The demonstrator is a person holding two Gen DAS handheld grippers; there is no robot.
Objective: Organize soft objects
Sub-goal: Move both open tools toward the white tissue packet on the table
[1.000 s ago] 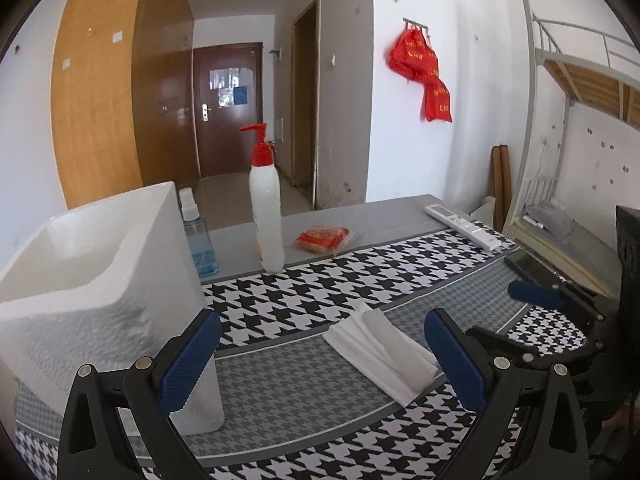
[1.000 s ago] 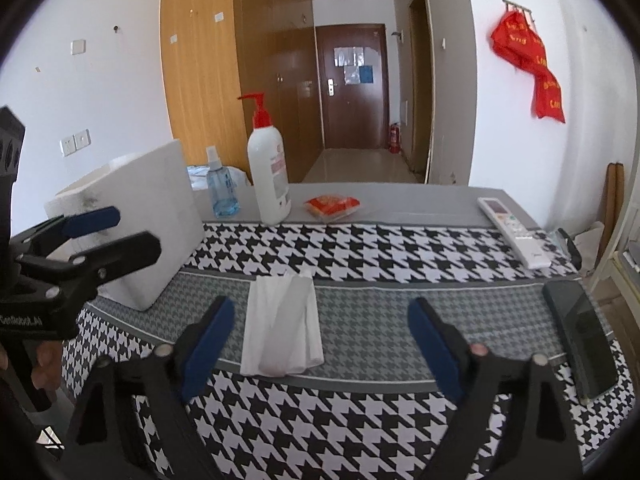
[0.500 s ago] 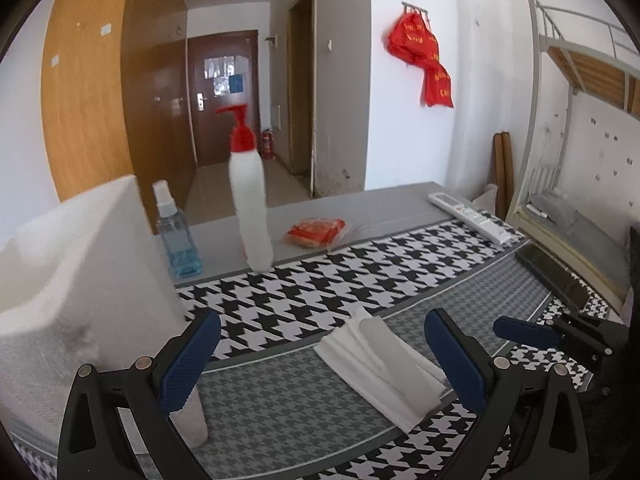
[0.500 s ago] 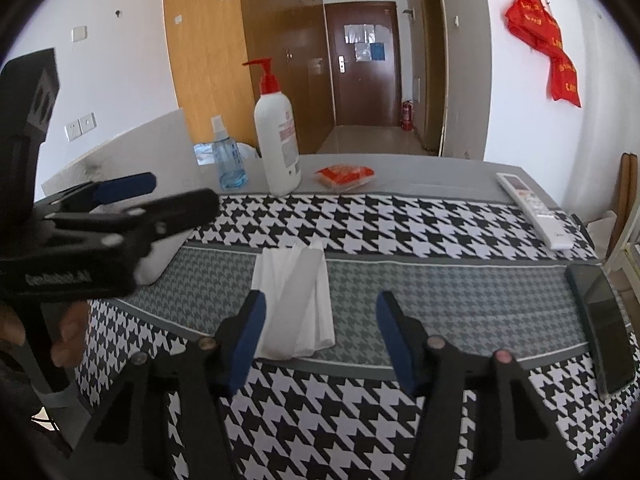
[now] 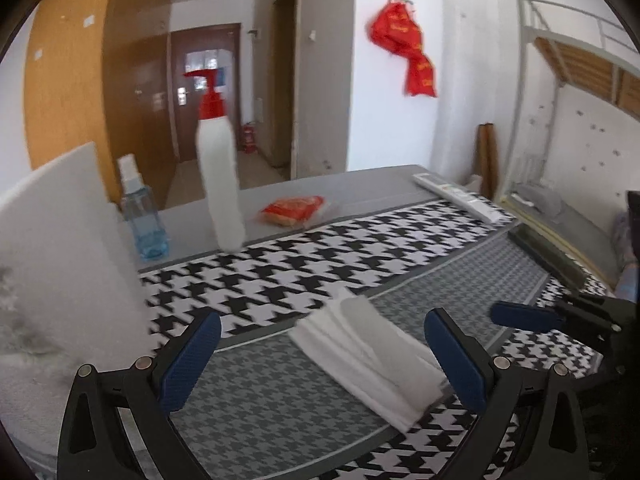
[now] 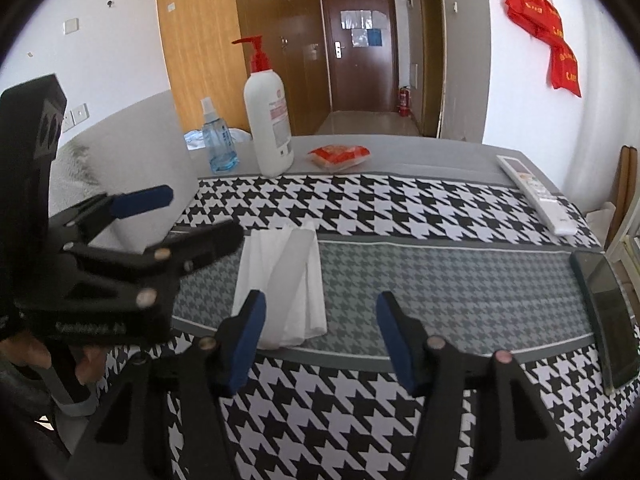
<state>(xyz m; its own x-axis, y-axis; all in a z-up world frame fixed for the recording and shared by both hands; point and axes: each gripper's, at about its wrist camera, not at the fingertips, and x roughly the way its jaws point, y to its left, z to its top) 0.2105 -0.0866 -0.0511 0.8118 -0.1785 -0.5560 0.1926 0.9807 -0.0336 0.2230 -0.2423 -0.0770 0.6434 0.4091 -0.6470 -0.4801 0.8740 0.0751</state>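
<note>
Here, in the left wrist view, the left gripper (image 5: 322,356) hangs spread above the folded white cloth (image 5: 370,356) on the grey band, while in the right view the right gripper (image 6: 320,334), jaws just narrowed yet empty, sits near the cloth's right edge, perhaps overlapping it.

At the far edge of the desk (image 6: 420,152) a white pump bottle (image 6: 269,120) with a red pump stands upright, a small blue spray bottle (image 6: 218,142) just to its left. A red packet (image 6: 338,156) lies to the right of the pump bottle. A white remote (image 6: 536,194) rests on the right side, and a dark phone (image 6: 606,312) lies nearer, by the right edge. Red fabric (image 6: 548,28) hangs on the right wall.
</note>
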